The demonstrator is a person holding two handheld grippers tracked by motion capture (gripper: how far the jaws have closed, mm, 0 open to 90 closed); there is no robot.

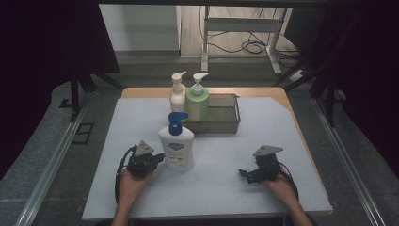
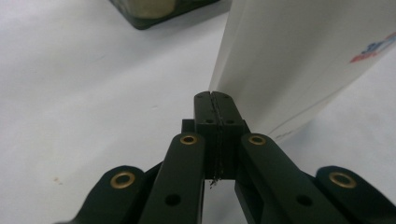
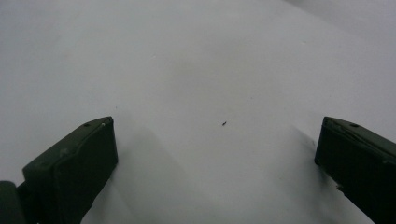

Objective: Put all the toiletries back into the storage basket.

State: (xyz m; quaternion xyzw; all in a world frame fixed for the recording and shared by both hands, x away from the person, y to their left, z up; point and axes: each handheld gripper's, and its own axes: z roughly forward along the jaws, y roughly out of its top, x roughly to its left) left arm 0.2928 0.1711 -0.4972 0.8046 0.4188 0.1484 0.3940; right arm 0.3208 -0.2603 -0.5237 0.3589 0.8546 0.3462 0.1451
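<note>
High view: the white pump bottle (image 1: 176, 148) stands upright in front of the grey tray (image 1: 221, 123). The left gripper (image 1: 157, 159) sits just beside the bottle, tips pressed together and pinching nothing, pointing at its side. The right gripper (image 1: 243, 173) rests well apart from the bottle, spread wide and empty.

Overall light: dim room, dark on both sides of the high view; the table (image 1: 211, 188) is the brightest part.
Light source: it seems to come from above and from the bright floor behind the table.
Shadows: soft, short ones beside the bottle (image 1: 176, 148) and under both grippers.
Glare: none strong; the table looks washed out and grey-white in the gripper views.
Focus, left gripper view: the tray (image 2: 154, 11) corner at top is blurred.
Focus, right gripper view: soft everywhere, with darker corners.
Sharpness, high view: low and grainy.
</note>
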